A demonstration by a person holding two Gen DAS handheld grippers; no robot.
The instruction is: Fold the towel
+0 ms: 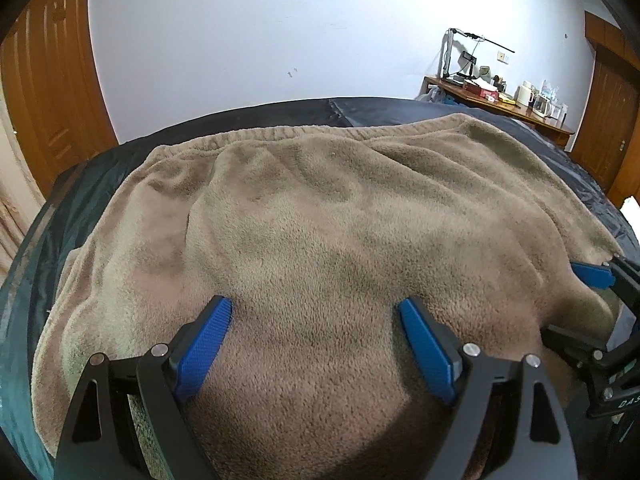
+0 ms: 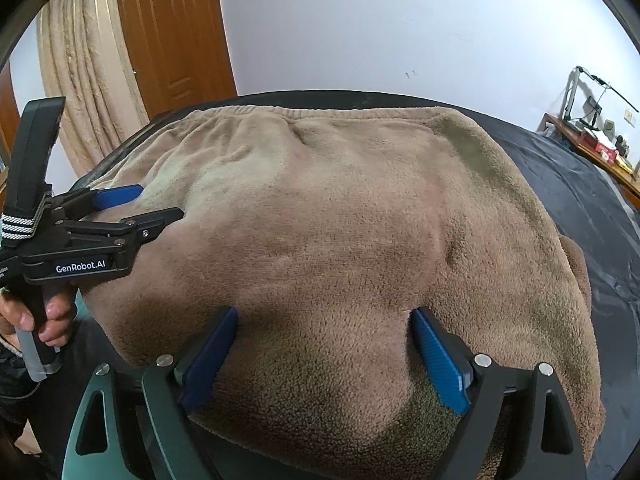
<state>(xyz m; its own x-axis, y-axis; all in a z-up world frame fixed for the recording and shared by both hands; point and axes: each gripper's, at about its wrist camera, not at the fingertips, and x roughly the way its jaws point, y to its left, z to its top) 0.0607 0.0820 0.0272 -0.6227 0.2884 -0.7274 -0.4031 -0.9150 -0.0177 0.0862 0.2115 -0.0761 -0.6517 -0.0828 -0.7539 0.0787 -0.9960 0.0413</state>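
i keep both fingers wide over the near edge of the fluffy tan fleece towel [image 1: 320,216] on the dark bed [image 1: 380,110], left gripper [image 1: 316,312] and right gripper [image 2: 324,320] spaced to take two points; layers seem doubled.

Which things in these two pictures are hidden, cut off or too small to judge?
- Near edge of the towel: in both wrist views it runs under the gripper bodies, so the layer count stays unknown.
- Right gripper in the left wrist view: the frame edge cuts off most of it.
- Items on the wooden desk: too small to identify.
- Person: only a hand shows, the rest is cut by the right wrist view's edge.
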